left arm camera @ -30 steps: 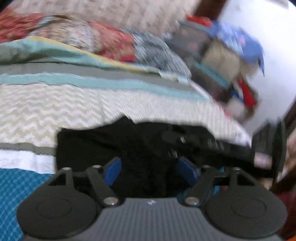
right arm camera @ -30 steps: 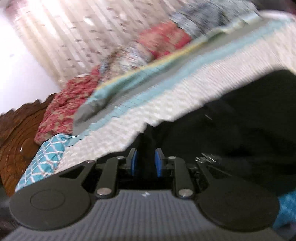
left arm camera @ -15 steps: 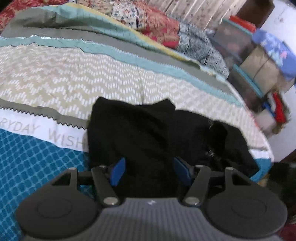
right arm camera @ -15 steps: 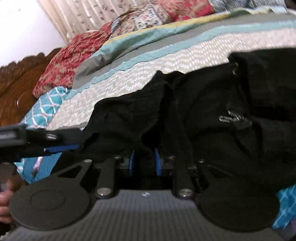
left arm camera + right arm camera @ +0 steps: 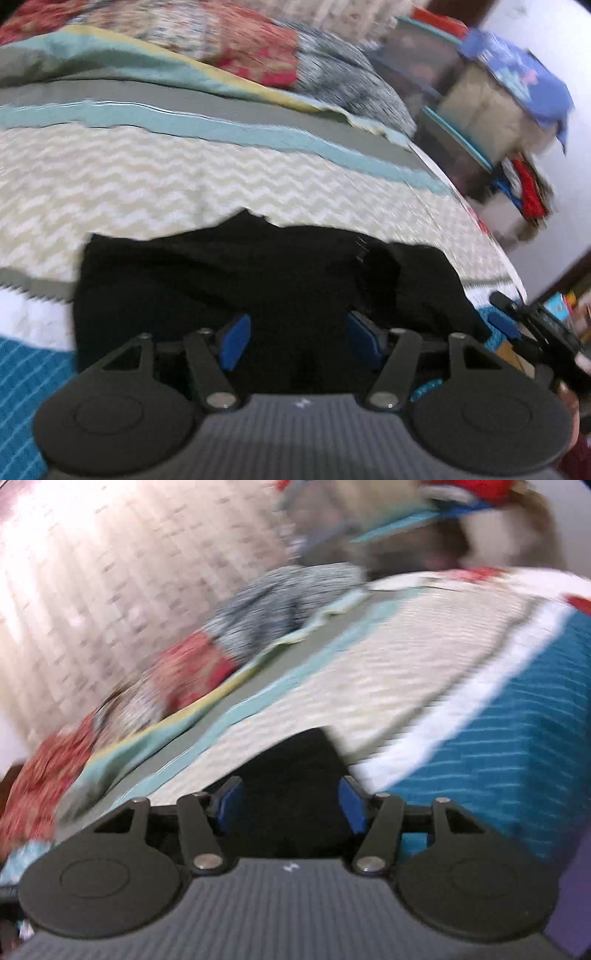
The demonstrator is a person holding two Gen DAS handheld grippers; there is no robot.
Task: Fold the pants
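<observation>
The black pants [image 5: 258,288] lie bunched in a rough fold on the bed, a metal clip showing near their right side. My left gripper [image 5: 299,325] hovers over their near edge, blue pads apart, not pressing the cloth. In the right wrist view only a corner of the pants [image 5: 295,764] shows. My right gripper [image 5: 290,794] sits over that corner with its jaws opening, cloth below them but not pinched. The left wrist view catches the right gripper [image 5: 502,312] at the pants' right end.
The bedspread [image 5: 184,177] has chevron, grey, teal and white bands. Patterned red and grey bedding [image 5: 258,48] lies along the far side. Stacked boxes and clothes [image 5: 480,96] stand past the bed's right end. A curtain [image 5: 92,572] hangs behind. A hand [image 5: 569,402] is at the lower right.
The right gripper's pads were close together on black cloth; they now stand apart and that view has swung to the pants' corner. The left gripper's pads narrowed a little and moved along the pants.
</observation>
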